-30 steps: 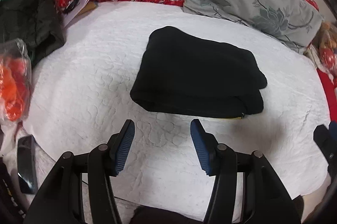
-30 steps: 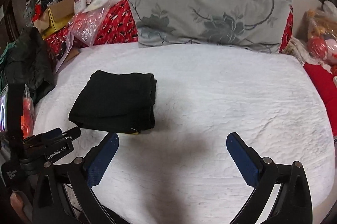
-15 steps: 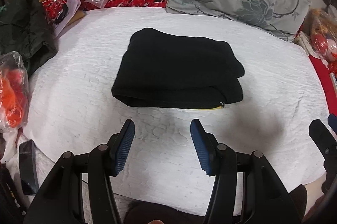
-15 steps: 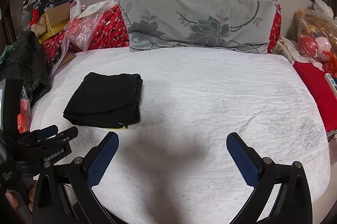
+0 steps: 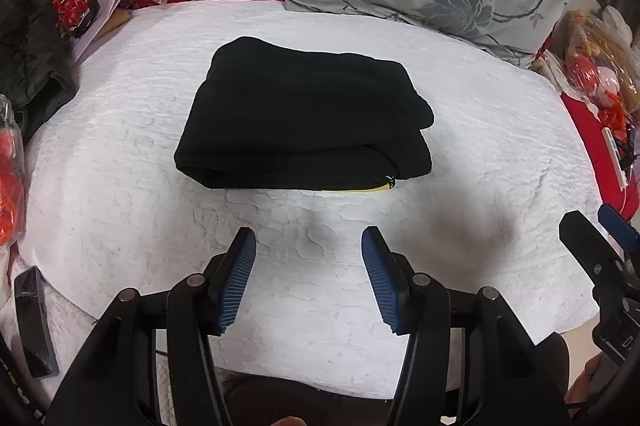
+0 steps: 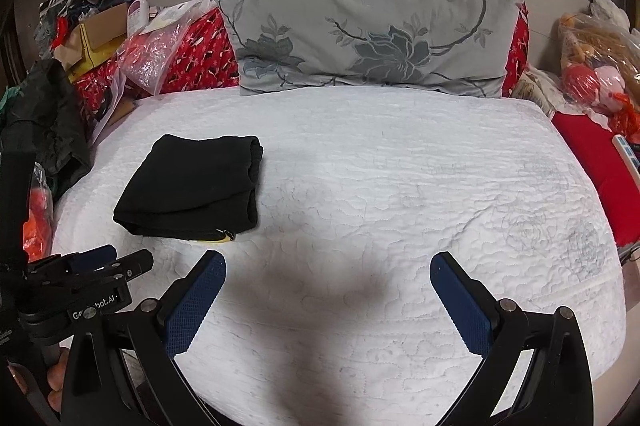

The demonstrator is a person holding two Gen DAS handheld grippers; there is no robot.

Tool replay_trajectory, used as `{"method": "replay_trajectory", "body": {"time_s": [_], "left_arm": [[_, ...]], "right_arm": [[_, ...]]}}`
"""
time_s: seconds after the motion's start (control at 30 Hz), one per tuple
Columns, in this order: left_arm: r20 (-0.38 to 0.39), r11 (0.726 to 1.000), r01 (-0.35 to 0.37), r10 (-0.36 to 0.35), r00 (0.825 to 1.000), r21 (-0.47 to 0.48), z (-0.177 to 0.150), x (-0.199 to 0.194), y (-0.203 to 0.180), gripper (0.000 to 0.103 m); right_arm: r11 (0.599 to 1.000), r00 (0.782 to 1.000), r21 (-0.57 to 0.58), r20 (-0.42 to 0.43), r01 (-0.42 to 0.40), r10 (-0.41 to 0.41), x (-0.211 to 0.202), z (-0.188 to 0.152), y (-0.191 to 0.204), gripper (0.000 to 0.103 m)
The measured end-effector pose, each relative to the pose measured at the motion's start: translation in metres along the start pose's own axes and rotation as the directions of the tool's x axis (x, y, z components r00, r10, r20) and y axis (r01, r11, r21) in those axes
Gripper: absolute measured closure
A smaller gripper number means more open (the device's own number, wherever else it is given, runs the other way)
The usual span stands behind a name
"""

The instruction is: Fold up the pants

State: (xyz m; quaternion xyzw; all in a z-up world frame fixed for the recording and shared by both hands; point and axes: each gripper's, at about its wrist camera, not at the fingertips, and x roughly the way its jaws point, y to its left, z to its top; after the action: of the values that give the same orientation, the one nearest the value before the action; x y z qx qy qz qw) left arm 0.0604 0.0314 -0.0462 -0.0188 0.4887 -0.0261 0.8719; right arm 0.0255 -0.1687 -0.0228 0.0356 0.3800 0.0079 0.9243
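Note:
The black pants (image 5: 308, 118) lie folded into a compact rectangle on the white quilted bed (image 5: 120, 186), with a yellow tag at the near right corner. They also show in the right wrist view (image 6: 196, 186), left of centre. My left gripper (image 5: 308, 254) is open and empty, held back from the pants' near edge above the quilt. My right gripper (image 6: 326, 278) is open wide and empty, over the bed's front, to the right of the pants. The left gripper also shows in the right wrist view (image 6: 104, 266) at the lower left.
A grey floral pillow (image 6: 368, 42) leans on a red headboard cushion (image 6: 200, 58). Clutter of bags, boxes and dark clothing (image 6: 52, 122) lines the left side. Red cloth and bagged toys (image 6: 596, 74) sit on the right. A black phone (image 5: 34, 314) lies at the bed's left front edge.
Both grippers have drawn back and up from the bed, so the folded pants look smaller and farther. The pants have not moved. Both grippers stay open.

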Motion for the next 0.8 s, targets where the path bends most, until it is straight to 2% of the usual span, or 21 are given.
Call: {"method": "replay_trajectory", "body": {"time_s": [0.33,0.8], "left_arm": [[0.003,1.0,0.008,-0.008,1.0,-0.021,0.005,0.003,-0.001,0.049],[0.012,1.0,-0.021,0.021,1.0,-0.005,0.007,0.004,-0.005,0.049]], "right_arm": [[1.0,1.0,0.014,-0.024,0.013,-0.012,0.009,-0.002,-0.004,0.0],[0.999,0.998,0.032,-0.061,0.026,-0.024,0.022,-0.003,-0.01,0.0]]}}
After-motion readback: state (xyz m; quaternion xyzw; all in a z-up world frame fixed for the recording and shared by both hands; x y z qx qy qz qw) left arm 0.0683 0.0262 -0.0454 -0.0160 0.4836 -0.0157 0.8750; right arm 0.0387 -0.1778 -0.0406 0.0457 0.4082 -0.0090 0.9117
